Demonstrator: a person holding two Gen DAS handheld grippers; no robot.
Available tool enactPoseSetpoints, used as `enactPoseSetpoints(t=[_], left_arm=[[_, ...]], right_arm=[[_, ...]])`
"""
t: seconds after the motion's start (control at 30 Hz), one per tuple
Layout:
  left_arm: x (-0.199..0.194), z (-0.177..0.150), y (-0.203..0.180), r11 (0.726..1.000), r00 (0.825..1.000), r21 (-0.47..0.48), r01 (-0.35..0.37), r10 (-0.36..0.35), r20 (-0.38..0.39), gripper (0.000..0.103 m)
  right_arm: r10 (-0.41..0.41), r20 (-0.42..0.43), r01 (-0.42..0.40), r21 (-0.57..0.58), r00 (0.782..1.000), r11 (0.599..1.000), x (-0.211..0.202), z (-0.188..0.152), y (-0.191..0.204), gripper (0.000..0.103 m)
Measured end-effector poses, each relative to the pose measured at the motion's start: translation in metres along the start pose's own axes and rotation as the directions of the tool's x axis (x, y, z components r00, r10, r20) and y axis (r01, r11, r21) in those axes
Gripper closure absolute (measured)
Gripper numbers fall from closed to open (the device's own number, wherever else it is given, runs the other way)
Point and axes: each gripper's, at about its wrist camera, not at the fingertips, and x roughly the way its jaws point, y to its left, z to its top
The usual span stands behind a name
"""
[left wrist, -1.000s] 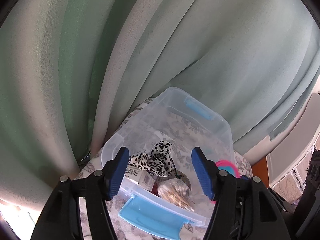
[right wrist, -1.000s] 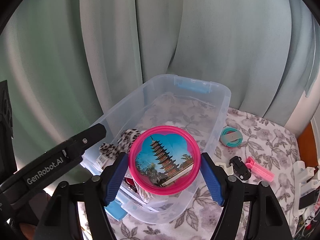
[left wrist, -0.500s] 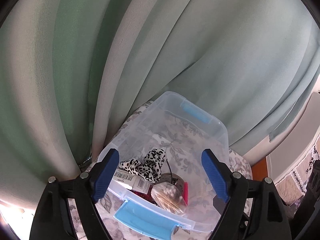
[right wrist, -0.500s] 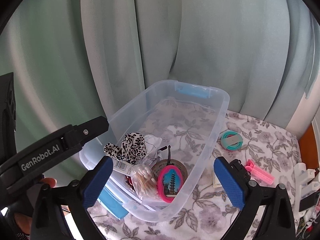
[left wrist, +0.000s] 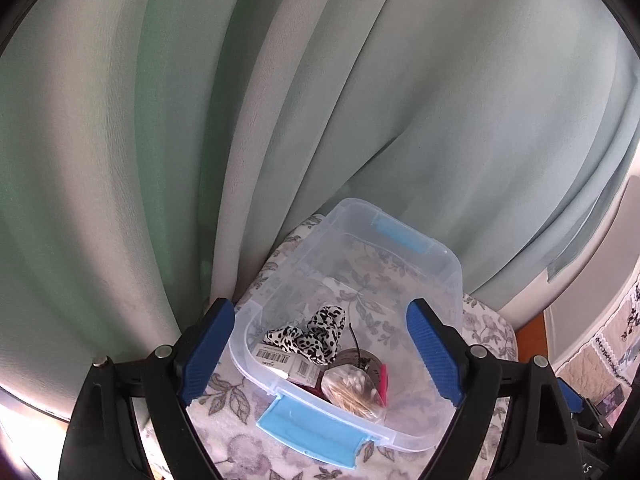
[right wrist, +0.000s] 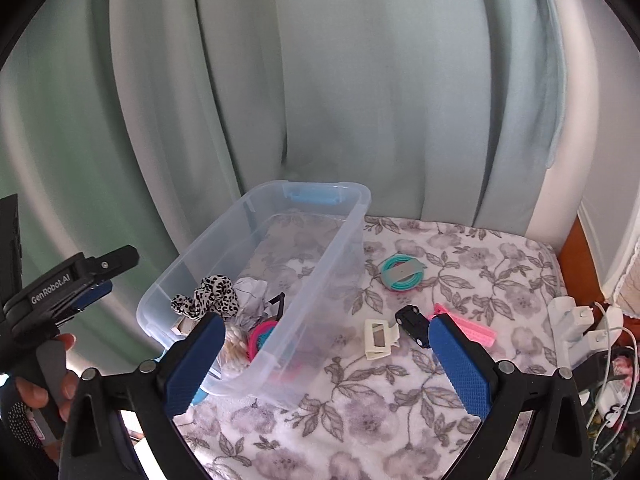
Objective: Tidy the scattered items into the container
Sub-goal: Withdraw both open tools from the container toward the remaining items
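A clear plastic box [left wrist: 450,266] with blue latches stands on the flowered bedspread. Inside lie a leopard-print scrunchie [left wrist: 316,332], a bag of cotton swabs [left wrist: 352,390] and a pink round mirror [right wrist: 260,336]. My left gripper [left wrist: 320,308] hovers over the box's near end, its jaws opening with nothing held between them. My right gripper [right wrist: 325,322] stands open and empty above the box's right wall [right wrist: 320,280]. On the bedspread to the right lie a teal coil [right wrist: 402,274], a cream claw clip [right wrist: 378,338], a black toy car [right wrist: 414,324] and a pink clip [right wrist: 468,328].
Pale green curtains [right wrist: 320,80] hang right behind the box. A white power strip with plugs and cables [right wrist: 576,320] sits at the bedspread's right edge. A hand [right wrist: 36,388] holds the left gripper's handle at the far left.
The right gripper let go of the pink mirror, which now lies in the box, then spread wide and shifted right. The left gripper's jaws widened and it rose a little.
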Motion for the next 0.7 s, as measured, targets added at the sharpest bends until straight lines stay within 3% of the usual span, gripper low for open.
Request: enactPoseSetpoints(t=[0.3,0.43,0.7], left_arm=[[-0.019,-0.001,-0.073,0.984,0.994,0.147,0.105,-0.110,0.026,0.013],[-0.019,-0.010,-0.108,0.964,0.983,0.193,0.184,-0.185,-0.014,0.008],[-0.009,-0.034,-0.155,0.940,0.971,0.245,0.236,-0.219,-0.097,0.007]], right_arm=[[-0.045,-0.005,0.046,0.067,0.999,0.997,-0.021,-0.012,-0.046,0.000],[-0.065,-0.012,0.065,0.073,0.998,0.995,-0.030,-0.020,-0.061,0.000],[-0.093,-0.036,0.097,0.126,0.995,0.987,-0.037,-0.037,-0.093,0.000]])
